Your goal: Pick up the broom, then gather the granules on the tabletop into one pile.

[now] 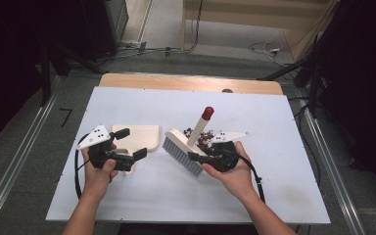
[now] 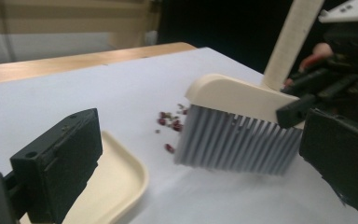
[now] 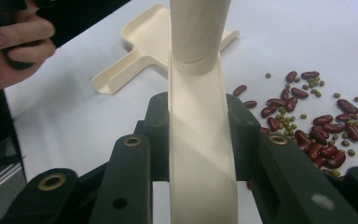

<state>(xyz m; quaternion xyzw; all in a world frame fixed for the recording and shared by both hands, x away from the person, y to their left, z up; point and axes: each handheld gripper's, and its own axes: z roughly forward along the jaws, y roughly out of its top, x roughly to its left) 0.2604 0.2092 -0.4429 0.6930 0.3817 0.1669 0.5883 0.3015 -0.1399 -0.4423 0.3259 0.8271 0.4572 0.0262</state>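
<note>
A cream brush (image 1: 183, 149) with grey bristles and a red-tipped handle stands tilted on the white table (image 1: 142, 196), bristles down. My right gripper (image 1: 206, 159) is shut on its cream back (image 3: 200, 163). Behind the brush lies a heap of red and green beans (image 1: 203, 139) (image 3: 317, 126). A cream dustpan (image 1: 139, 134) lies flat to the left of the brush. My left gripper (image 1: 130, 143) is open over the dustpan's handle end, its pads clear of it. In the left gripper view the dustpan (image 2: 116, 182) lies by the left jaw, with the brush (image 2: 237, 140) and some beans (image 2: 170, 123) ahead.
A wooden strip (image 1: 191, 83) runs along the table's far edge. Metal rails (image 1: 10, 171) flank both sides of the table. Cables (image 1: 269, 49) lie on the floor beyond. The person's left hand (image 3: 14, 46) appears in the right gripper view.
</note>
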